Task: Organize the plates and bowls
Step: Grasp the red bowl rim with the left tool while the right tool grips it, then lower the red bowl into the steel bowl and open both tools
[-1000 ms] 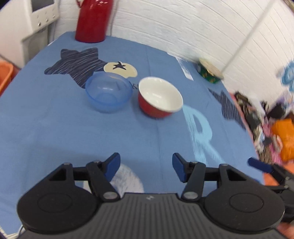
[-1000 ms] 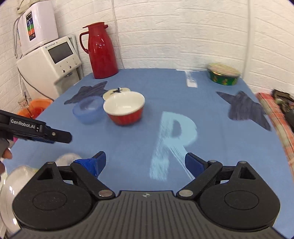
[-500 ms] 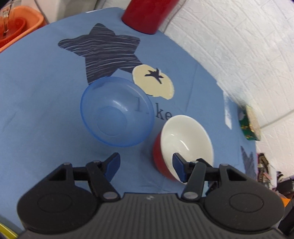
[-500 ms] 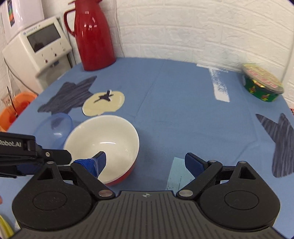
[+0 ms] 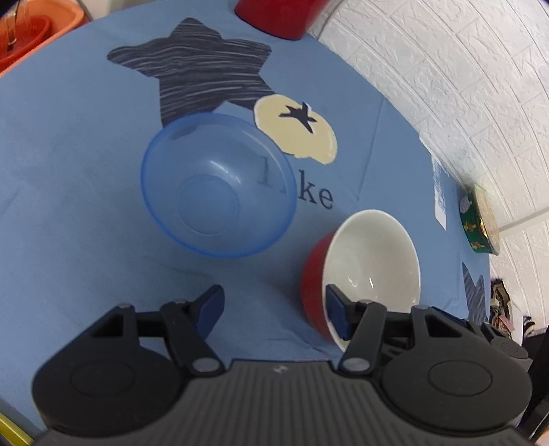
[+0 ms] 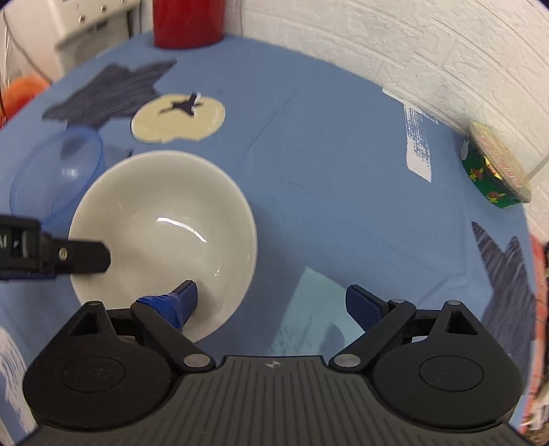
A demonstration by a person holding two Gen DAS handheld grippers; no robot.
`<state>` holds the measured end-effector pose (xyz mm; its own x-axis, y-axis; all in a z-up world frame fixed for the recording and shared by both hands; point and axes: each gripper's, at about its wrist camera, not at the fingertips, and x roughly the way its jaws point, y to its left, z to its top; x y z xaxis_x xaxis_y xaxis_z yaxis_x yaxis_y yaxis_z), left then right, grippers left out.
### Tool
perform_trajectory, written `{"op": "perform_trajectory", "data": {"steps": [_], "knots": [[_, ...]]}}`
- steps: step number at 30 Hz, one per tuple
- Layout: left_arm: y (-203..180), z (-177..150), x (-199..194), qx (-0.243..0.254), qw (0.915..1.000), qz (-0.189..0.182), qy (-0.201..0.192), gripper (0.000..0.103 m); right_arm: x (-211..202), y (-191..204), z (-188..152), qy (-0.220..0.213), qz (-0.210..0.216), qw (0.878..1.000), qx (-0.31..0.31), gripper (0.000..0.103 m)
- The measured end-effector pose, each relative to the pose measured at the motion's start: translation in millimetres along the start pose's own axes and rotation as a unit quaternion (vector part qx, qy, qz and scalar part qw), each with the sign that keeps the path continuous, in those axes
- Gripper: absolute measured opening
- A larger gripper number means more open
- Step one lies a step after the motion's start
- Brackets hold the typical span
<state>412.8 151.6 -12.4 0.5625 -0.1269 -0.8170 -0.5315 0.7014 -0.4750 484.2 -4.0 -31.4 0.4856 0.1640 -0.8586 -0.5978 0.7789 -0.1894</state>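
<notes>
**Jaws spread over two bowls**

Both jaws stand apart, gripping nothing. Right gripper [image 6: 271, 302] straddles the near rim of the red bowl [image 6: 164, 233] on the worktop [image 6: 326, 154]; closing there comes next. Left gripper [image 5: 274, 305] hovers short of the blue bowl [image 5: 216, 185].

2 bowls: 1 blue bowl [image 5: 216, 185], 1 red bowl [image 5: 370, 267]; 1 green tin [image 6: 494, 168]; 1 red jug [image 6: 187, 20].

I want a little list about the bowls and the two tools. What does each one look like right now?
red bowl: upright, white inside, empty
blue bowl: see-through plastic, empty, beside the red bowl, apart from it
right tool: open, one finger inside the red bowl
left tool: open, one finger at the red bowl's rim
tablecloth: blue, star patches
</notes>
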Motion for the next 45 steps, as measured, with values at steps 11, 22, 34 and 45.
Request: {"op": "perform_trajectory", "data": {"steps": [11, 22, 34, 45], "knots": [[-1.5, -2.4, 3.7, 0.009, 0.9998, -0.013, 0.011, 0.059, 0.0, 0.3, -3.7, -0.031, 0.021, 0.999, 0.039, 0.081], [-20.7, -2.1, 19.5, 0.069, 0.9972, -0.029, 0.003, 0.000, -3.8, 32.4, -12.9, -0.106, 0.081, 0.991, 0.003, 0.042], [-26.7, -30.2, -15.8, 0.143, 0.9894, -0.026, 0.008, 0.000, -41.1, 35.7, -42.9, -0.119, 0.091, 0.988, 0.032, 0.043], [-24.2, -131.5, -87.6, 0.212, 0.9741, -0.058, 0.055, 0.000, -128.3, 47.0, -142.3, -0.107, 0.060, 0.990, 0.063, 0.044]]}}
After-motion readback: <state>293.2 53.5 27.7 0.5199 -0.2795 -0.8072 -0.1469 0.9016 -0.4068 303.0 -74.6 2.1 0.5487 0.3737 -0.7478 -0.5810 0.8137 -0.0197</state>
